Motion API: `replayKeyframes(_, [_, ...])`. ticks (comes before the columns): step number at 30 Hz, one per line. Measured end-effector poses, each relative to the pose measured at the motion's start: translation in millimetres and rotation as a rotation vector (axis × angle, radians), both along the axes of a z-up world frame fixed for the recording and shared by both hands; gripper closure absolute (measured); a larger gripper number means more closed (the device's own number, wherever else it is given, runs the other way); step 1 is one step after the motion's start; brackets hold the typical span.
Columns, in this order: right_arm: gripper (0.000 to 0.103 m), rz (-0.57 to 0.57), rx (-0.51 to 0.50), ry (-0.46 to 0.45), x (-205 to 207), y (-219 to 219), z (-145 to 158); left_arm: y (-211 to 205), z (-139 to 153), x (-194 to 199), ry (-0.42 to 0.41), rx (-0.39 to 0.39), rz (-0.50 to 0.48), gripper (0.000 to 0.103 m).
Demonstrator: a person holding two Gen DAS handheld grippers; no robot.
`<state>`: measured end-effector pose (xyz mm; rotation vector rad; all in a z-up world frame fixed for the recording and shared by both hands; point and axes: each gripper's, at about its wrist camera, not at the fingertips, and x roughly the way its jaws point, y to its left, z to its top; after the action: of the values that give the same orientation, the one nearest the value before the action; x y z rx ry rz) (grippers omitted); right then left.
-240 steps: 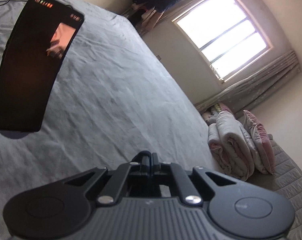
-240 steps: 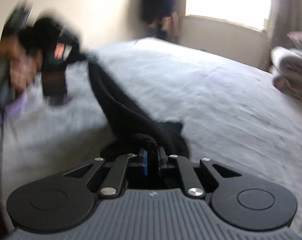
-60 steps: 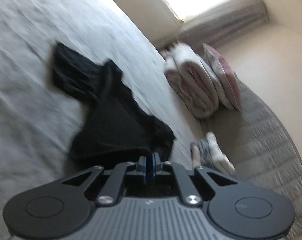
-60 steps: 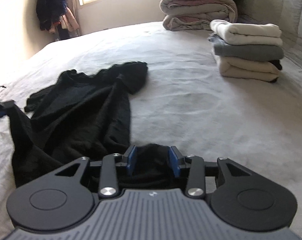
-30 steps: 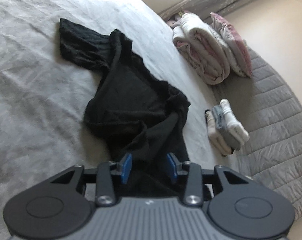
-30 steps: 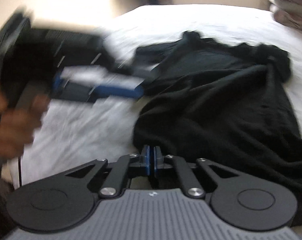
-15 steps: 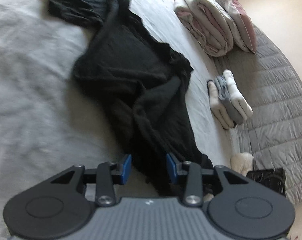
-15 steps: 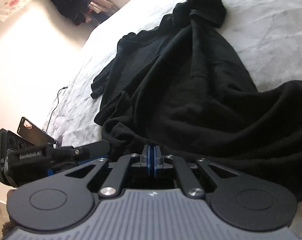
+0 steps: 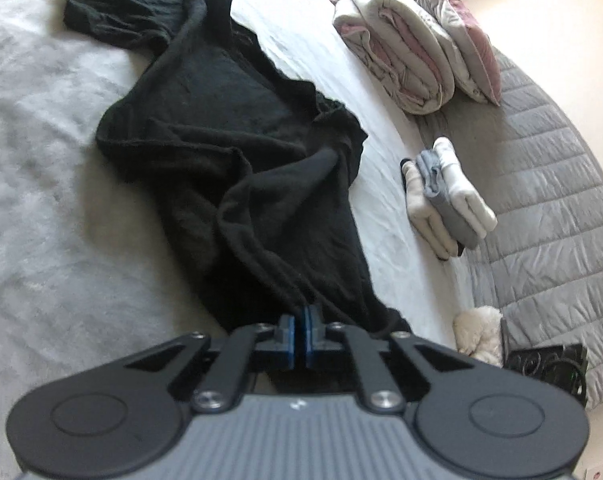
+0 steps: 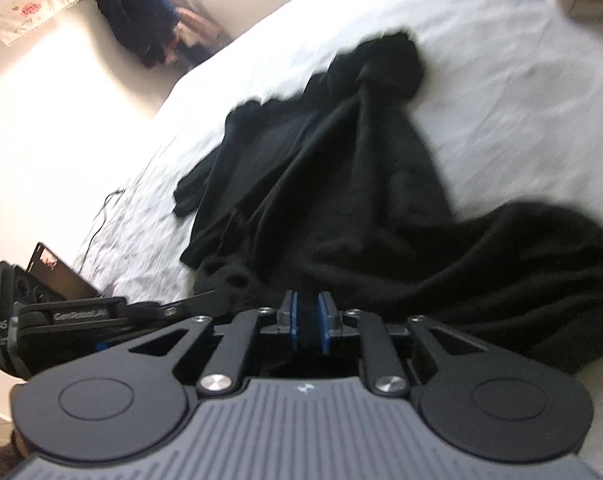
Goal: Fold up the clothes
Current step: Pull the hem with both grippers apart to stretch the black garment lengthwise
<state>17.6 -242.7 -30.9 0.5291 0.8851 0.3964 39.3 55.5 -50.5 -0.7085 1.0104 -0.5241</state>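
Left wrist view shows my left hand-held gripper [image 9: 304,322] just closed, clamped on the black garment [image 9: 241,152] crumpled mid-bed [image 9: 41,160], my right hand-held gripper [image 10: 306,320] just opening over cloth; next, spreading flat.

We see a wide bed [image 9: 41,152] under a pale grey, wrinkled sheet, washed bright by daylight. At its head stands a grey quilted headboard [image 9: 549,184], with a rolled white-and-pink duvet [image 9: 397,52] and a pink pillow [image 9: 461,36] lying side by side against it. Beside the headboard we make out a fluffy white thing [image 9: 479,334] and a dark, ornate object [image 9: 547,366]. The walls [image 10: 49,128] are plain cream. In the far corner dark clothes [image 10: 141,16] hang by the bright window edge, and a white cloth with red print [image 10: 25,16] is pinned to the wall.
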Motion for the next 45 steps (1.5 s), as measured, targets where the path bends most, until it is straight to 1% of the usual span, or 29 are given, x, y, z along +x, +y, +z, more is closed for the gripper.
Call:
replayKeyframes(1, [0.063, -0.017, -0.01, -0.016, -3.1, -7.1, 3.7, 2.7, 4.3, -2.9, -0.009, -0.004, 0.002, 0.099])
replayKeyframes(2, [0.056, -0.045, -0.021, -0.034, -7.6, -16.1, 7.4, 6.3, 9.8, -6.9, -0.025, -0.006, 0.002, 0.099])
replayKeyframes(3, [0.053, -0.069, -0.03, -0.047, -12.3, -25.2, 9.9, 10.7, 14.3, -11.4, -0.044, -0.003, 0.002, 0.099])
replayKeyframes(6, [0.053, -0.128, -0.058, -0.065, -27.3, -53.0, 13.4, 30.4, 24.0, -26.5, -0.086, 0.008, 0.013, 0.099])
replayKeyframes(9, [0.053, -0.182, -0.088, -0.072, -42.7, -81.3, 15.1, 57.9, 24.5, -41.9, -0.074, -0.017, 0.042, 0.099])
replayKeyframes(12, [0.053, -0.218, -0.138, -0.07, -56.0, -100.7, 14.5, 82.3, 26.5, -55.4, -0.075, -0.015, 0.07, 0.099])
replayKeyframes(15, [0.053, -0.251, -0.168, -0.061, -64.9, -113.9, 11.5, 102.6, 27.2, -66.3, -0.069, -0.012, 0.093, 0.099])
replayKeyframes(17, [0.053, -0.27, -0.199, -0.048, -67.1, -117.4, 9.1, 116.4, 26.0, -72.6, -0.071, 0.009, 0.111, 0.099])
replayKeyframes(20, [0.053, -0.299, -0.235, -0.03, -68.8, -121.6, 5.4, 132.1, 17.4, -77.5, -0.048, 0.047, 0.136, 0.099])
replayKeyframes(23, [0.053, -0.302, -0.209, -0.018, -66.1, -123.4, 3.5, 139.5, 4.8, -78.9, -0.007, 0.069, 0.145, 0.099])
replayKeyframes(26, [0.053, -0.261, -0.162, -0.011, -60.8, -115.7, 5.2, 145.3, -5.9, -79.1, 0.028, 0.083, 0.146, 0.099])
replayKeyframes(28, [0.053, -0.231, -0.169, 0.007, -56.8, -106.3, 3.6, 147.4, -9.5, -77.5, 0.038, 0.078, 0.137, 0.098])
replayKeyframes(29, [0.053, -0.217, -0.172, 0.016, -54.8, -101.5, 2.8, 148.4, -11.3, -76.8, 0.043, 0.076, 0.132, 0.096])
replayKeyframes(30, [0.053, -0.202, -0.175, 0.025, -52.8, -96.8, 2.0, 148.9, -11.4, -76.0, 0.042, 0.079, 0.122, 0.091])
replayKeyframes(31, [0.053, -0.187, -0.179, 0.034, -50.8, -92.0, 1.3, 149.4, -11.3, -75.2, 0.039, 0.083, 0.112, 0.078])
replayKeyframes(32, [0.052, -0.18, -0.187, 0.039, -49.7, -88.9, -0.2, 150.2, -11.3, -74.7, 0.034, 0.084, 0.105, 0.074])
replayKeyframes(33, [0.052, -0.179, -0.192, 0.042, -48.3, -86.9, -0.9, 151.0, -11.3, -74.2, 0.029, 0.084, 0.098, 0.071])
replayKeyframes(37, [0.052, -0.157, -0.211, 0.044, -44.3, -79.1, -3.3, 148.0, -15.7, -73.0, 0.022, 0.093, 0.069, 0.071])
replayKeyframes(38, [0.053, -0.139, -0.237, 0.037, -43.6, -74.4, -3.3, 144.6, -16.2, -73.2, 0.009, 0.101, 0.047, 0.071])
replayKeyframes(39, [0.059, -0.12, -0.255, 0.031, -42.9, -69.7, -3.3, 141.1, -16.4, -74.4, -0.007, 0.108, 0.028, 0.071])
replayKeyframes(40, [0.07, -0.101, -0.272, 0.025, -42.3, -65.0, -3.3, 138.1, -16.9, -75.0, -0.015, 0.115, 0.019, 0.071])
replayKeyframes(41, [0.075, -0.095, -0.277, 0.026, -42.1, -63.0, -4.4, 135.2, -17.5, -75.4, -0.022, 0.122, 0.012, 0.071])
replayKeyframes(42, [0.08, -0.089, -0.281, 0.027, -42.0, -61.1, -5.5, 134.3, -17.5, -73.7, -0.02, 0.122, 0.011, 0.075])
replayKeyframes(43, [0.09, -0.086, -0.285, 0.029, -41.9, -61.0, -5.4, 133.8, -17.5, -71.6, -0.016, 0.121, 0.012, 0.088])
replayKeyframes(44, [0.096, -0.083, -0.288, 0.031, -41.9, -60.9, -5.2, 133.4, -17.6, -68.9, 0.002, 0.116, 0.014, 0.095])
replayKeyframes(45, [0.096, -0.089, -0.259, 0.049, -42.0, -63.9, -4.8, 133.1, -17.8, -66.1, 0.023, 0.111, 0.016, 0.1])
